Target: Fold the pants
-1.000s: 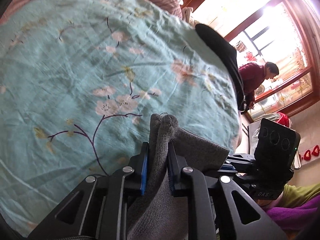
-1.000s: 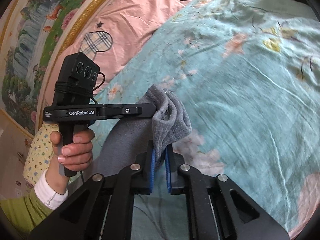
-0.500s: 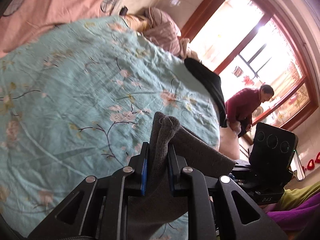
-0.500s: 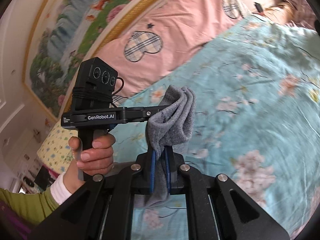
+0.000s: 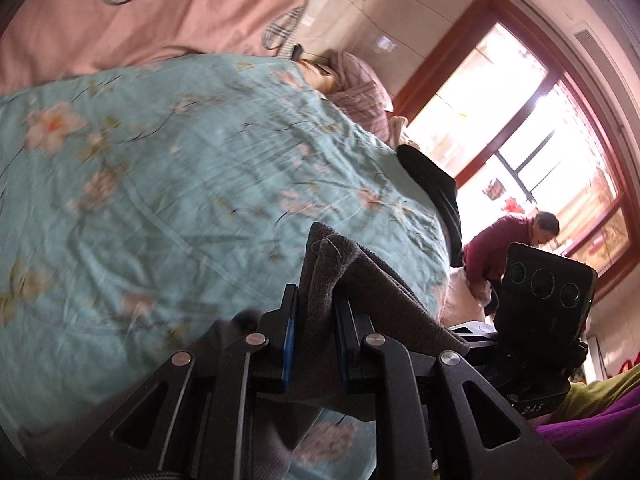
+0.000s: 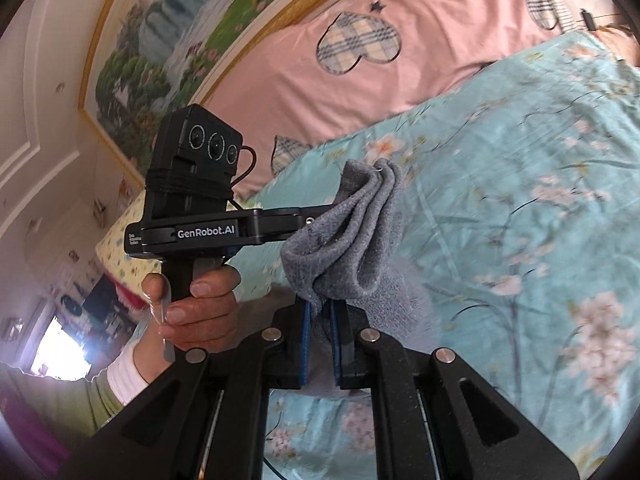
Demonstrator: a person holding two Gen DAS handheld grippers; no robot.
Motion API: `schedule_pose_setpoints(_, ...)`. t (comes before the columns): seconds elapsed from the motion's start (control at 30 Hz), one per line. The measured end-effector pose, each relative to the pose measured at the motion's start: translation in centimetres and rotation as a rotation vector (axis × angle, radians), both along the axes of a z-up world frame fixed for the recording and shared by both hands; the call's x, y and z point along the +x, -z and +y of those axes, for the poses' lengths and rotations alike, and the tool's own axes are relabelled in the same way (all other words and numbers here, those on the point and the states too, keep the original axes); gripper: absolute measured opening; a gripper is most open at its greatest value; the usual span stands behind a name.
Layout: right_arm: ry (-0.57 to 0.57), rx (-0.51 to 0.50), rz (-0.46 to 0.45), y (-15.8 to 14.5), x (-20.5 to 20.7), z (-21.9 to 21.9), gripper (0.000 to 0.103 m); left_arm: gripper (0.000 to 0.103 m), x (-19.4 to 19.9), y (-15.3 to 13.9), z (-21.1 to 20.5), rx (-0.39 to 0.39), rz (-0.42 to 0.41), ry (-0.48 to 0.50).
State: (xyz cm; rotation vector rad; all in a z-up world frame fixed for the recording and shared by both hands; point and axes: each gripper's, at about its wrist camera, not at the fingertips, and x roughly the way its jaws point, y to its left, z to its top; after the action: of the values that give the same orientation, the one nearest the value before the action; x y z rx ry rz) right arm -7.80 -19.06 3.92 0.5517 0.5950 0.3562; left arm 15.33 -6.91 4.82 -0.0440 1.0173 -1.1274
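The grey knit pants (image 6: 352,240) are bunched into soft folds and held up off the bed, an edge pinched at each end. In the right wrist view the cloth rises above the right gripper (image 6: 318,312), whose jaws are closed tight on a gathered edge; the fabric looks fuzzy, light grey, with a small loose thread at its top. In the left wrist view the same pants (image 5: 360,280) look darker (the window light is behind them) and stand in a doubled ridge between the jaws of the left gripper (image 5: 314,316), which are nearly closed and clamped on the cloth.

Below lies the teal floral bedspread (image 5: 160,200), with a pink sheet (image 6: 400,20) bearing plaid hearts beyond it. A hand (image 6: 192,304) grips the left gripper's handle.

Compared with a second ago, both grippers have come up and tilted: more of the pink sheet, the wall painting (image 6: 160,40) and the window (image 5: 520,140) now shows, and less bedspread.
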Motion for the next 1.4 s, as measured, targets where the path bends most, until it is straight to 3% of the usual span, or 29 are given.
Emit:
schedule_pose_setpoints(0.5,-0.165,-0.063,0.106,5.1,4.2,6.1,0.01,0.015,0.3,7.1,8.8,0.024,0.122,-0.229)
schedule_pose_setpoints(0.8,-0.201,-0.099,0.141,6.3,4.9,7.6,0.01,0.013,-0.3,8.9,10.5,0.034,0.161,-0.296)
schedule_pose_setpoints(1.13,-0.245,-0.141,0.193,7.3,5.2,8.9,0.012,0.02,-1.8,9.8,13.7,0.047,0.19,-0.424)
schedule_pose_setpoints(1.23,-0.261,-0.144,0.202,7.5,5.2,9.3,0.019,0.022,-2.5,9.9,15.2,0.047,0.204,-0.487)
schedule_pose_setpoints(1.4,-0.289,-0.146,0.193,7.4,5.0,10.2,0.039,0.031,-4.0,9.5,17.1,0.044,0.195,-0.569)
